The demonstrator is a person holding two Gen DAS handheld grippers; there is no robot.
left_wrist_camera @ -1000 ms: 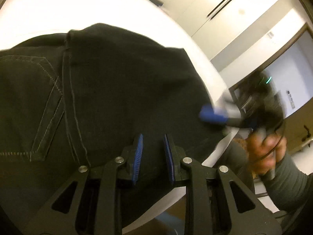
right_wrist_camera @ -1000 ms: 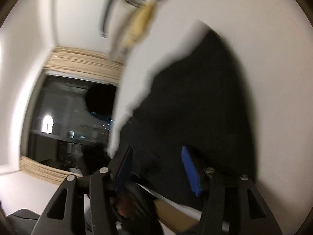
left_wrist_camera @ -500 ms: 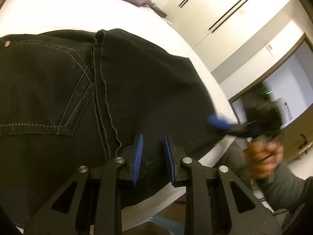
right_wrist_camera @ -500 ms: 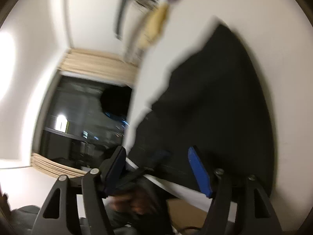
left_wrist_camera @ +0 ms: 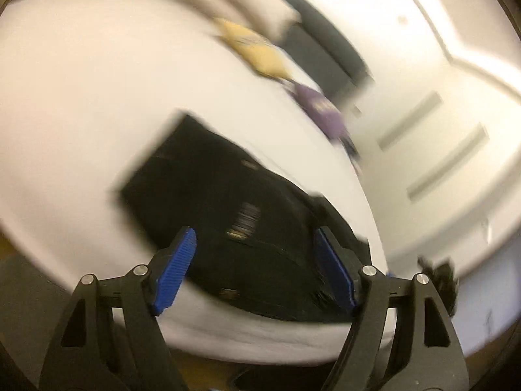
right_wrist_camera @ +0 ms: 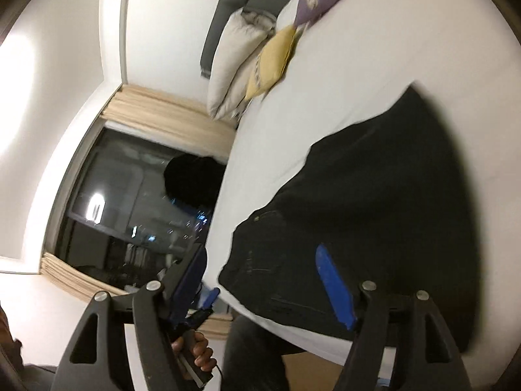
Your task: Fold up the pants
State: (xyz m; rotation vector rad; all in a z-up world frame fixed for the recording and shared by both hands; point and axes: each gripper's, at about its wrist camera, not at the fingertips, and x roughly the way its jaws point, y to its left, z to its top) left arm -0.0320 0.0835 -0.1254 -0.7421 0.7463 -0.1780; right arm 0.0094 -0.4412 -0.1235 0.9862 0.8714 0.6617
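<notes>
Pants [right_wrist_camera: 374, 215] folded, long axis running away along bed [right_wrist_camera: 407, 49].

Left tool [left_wrist_camera: 254, 264]: matt black frame of two angled arms with triangular cut-outs; four round silver screws across the linkage; two long fingers [left_wrist_camera: 174, 270] faced with ribbed blue pads.

Right tool [right_wrist_camera: 263, 280]: same build, black arms, silver screws, blue-padded fingers [right_wrist_camera: 335, 286].

Left tool seen again from the right wrist camera: small blue tip and black handle gripped by a hand [right_wrist_camera: 198, 352], a thin dark cable trailing below.

Clothing: dark grey trousers [right_wrist_camera: 254, 355].
</notes>
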